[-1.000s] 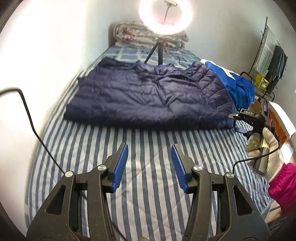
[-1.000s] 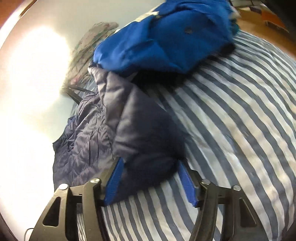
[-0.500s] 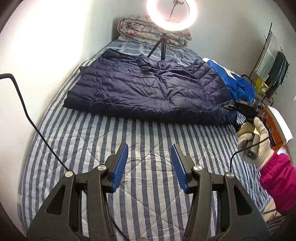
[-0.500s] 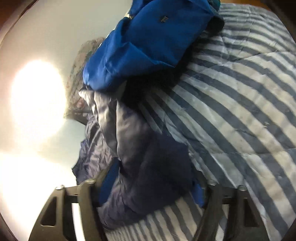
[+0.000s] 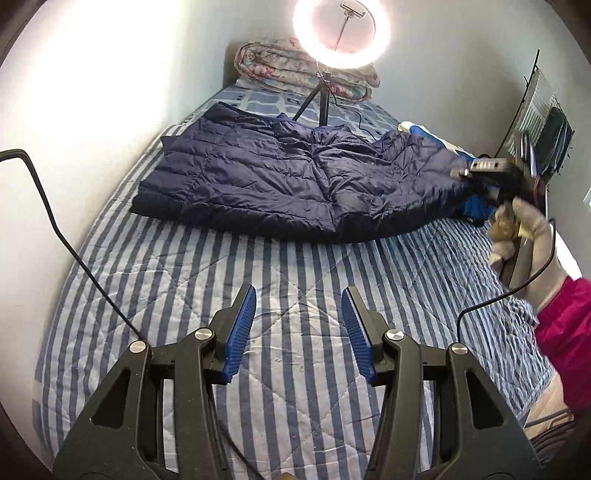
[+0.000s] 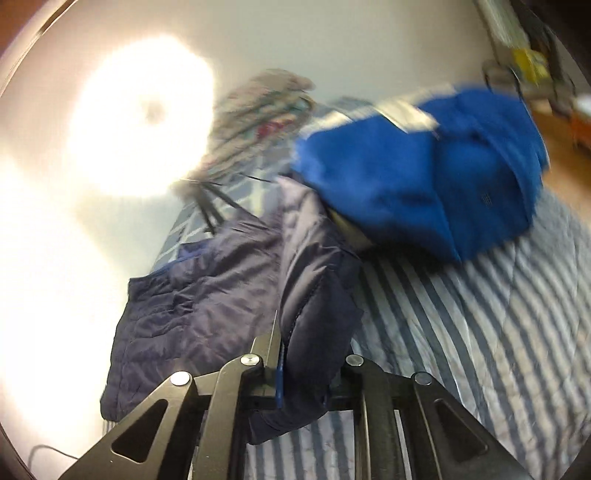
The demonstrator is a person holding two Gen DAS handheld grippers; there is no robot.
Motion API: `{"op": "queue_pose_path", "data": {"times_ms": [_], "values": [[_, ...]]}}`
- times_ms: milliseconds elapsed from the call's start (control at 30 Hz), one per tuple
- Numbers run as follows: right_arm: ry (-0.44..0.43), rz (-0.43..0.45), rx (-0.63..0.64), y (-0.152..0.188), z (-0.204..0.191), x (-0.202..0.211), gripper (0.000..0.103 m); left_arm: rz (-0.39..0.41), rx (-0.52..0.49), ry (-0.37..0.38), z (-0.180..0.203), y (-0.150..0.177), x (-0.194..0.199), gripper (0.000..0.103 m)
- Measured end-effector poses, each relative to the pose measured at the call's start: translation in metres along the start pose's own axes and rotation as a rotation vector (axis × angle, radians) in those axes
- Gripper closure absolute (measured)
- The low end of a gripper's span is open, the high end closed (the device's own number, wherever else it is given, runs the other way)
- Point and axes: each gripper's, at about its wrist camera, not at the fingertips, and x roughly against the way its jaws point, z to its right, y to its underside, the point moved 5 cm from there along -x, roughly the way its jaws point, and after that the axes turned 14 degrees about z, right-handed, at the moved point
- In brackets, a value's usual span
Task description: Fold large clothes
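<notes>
A navy quilted down jacket (image 5: 295, 181) lies spread across the striped bed (image 5: 280, 280). My left gripper (image 5: 298, 325) is open and empty, hovering over bare bedding in front of the jacket. My right gripper (image 6: 314, 362) is shut on the jacket's right edge (image 6: 314, 295) and holds it lifted off the bed; in the left wrist view it shows at the jacket's right end (image 5: 491, 173), held by a gloved hand (image 5: 524, 229).
A bright blue garment (image 6: 424, 173) lies bunched beyond the jacket. A ring light on a tripod (image 5: 341, 33) stands at the bed's head near a folded floral quilt (image 5: 280, 70). A wall runs along the left. A clothes rack (image 5: 543, 122) stands at the right.
My right gripper closed on the jacket's right edge and raised it off the bed. My left gripper stayed open and rose a little, tilting its view toward the bed's head.
</notes>
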Motion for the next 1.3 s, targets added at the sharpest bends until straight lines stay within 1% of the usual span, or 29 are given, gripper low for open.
{"op": "queue_pose_path", "data": {"times_ms": [167, 300, 400, 567, 733, 900, 1033, 1100, 1233, 1300], "values": [[-0.048, 0.053, 0.174, -0.017, -0.06, 0.012, 0.094, 0.023, -0.013, -0.024, -0.008, -0.001, 0.012, 0.053], [-0.09, 0.074, 0.244, -0.024, -0.1, 0.015, 0.095, 0.045, -0.031, -0.045, -0.016, 0.0, 0.022, 0.053], [-0.124, 0.084, 0.292, -0.022, -0.132, 0.014, 0.095, 0.051, -0.041, -0.062, -0.022, 0.001, 0.027, 0.053], [-0.199, 0.082, 0.368, -0.009, -0.184, 0.013, 0.095, 0.034, -0.033, -0.077, -0.037, 0.01, 0.029, 0.053], [-0.279, 0.066, 0.431, 0.015, -0.239, 0.004, 0.096, 0.026, -0.001, -0.089, -0.053, 0.018, 0.032, 0.053], [-0.366, 0.023, 0.485, 0.052, -0.292, -0.013, 0.096, 0.031, 0.009, -0.104, -0.066, 0.02, 0.038, 0.053], [-0.446, -0.048, 0.546, 0.098, -0.33, -0.028, 0.097, 0.033, 0.023, -0.118, -0.078, 0.023, 0.042, 0.053], [-0.482, -0.096, 0.577, 0.128, -0.347, -0.036, 0.097, 0.03, 0.031, -0.125, -0.084, 0.025, 0.042, 0.053], [-0.534, -0.205, 0.627, 0.183, -0.366, -0.049, 0.097, 0.02, 0.041, -0.137, -0.093, 0.03, 0.043, 0.053], [-0.544, -0.237, 0.668, 0.206, -0.369, -0.055, 0.097, 0.018, 0.042, -0.141, -0.096, 0.03, 0.043, 0.053]]}}
